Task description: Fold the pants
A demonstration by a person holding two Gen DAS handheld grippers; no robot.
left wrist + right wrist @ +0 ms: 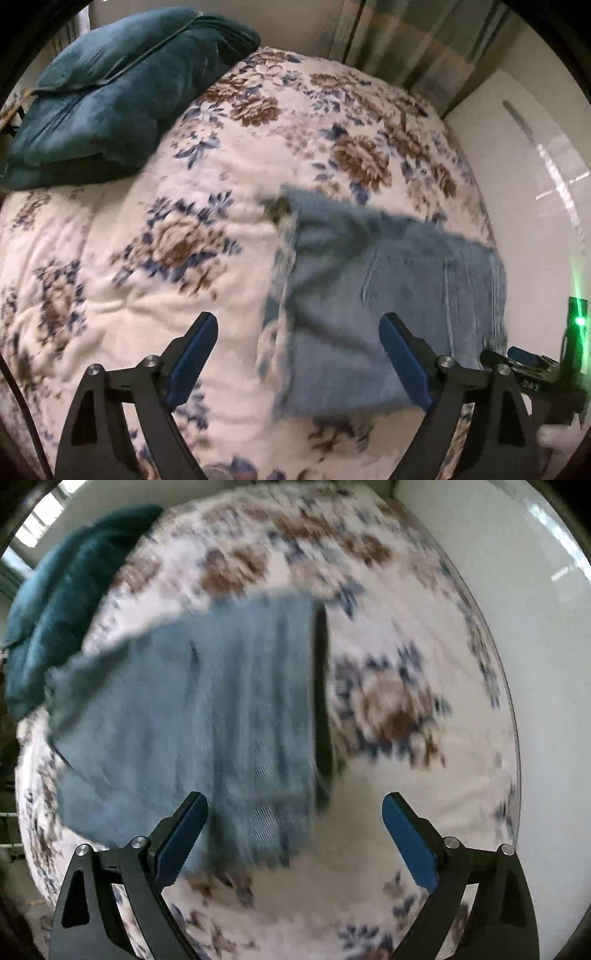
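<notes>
Folded blue denim pants (373, 291) lie flat on a floral bedspread (184, 229), near the bed's right edge. My left gripper (297, 350) is open and empty, hovering above the pants' near left part. In the right wrist view the pants (192, 716) lie left of centre, with a dark band along their right edge. My right gripper (293, 830) is open and empty above the pants' near end. The right gripper also shows at the right edge of the left wrist view (532, 365). Both views are motion-blurred.
A teal folded blanket (110, 96) lies at the bed's far left, also in the right wrist view (62, 605). A glossy white floor (524, 192) runs along the bed's right side. Curtains (417, 40) hang behind the bed.
</notes>
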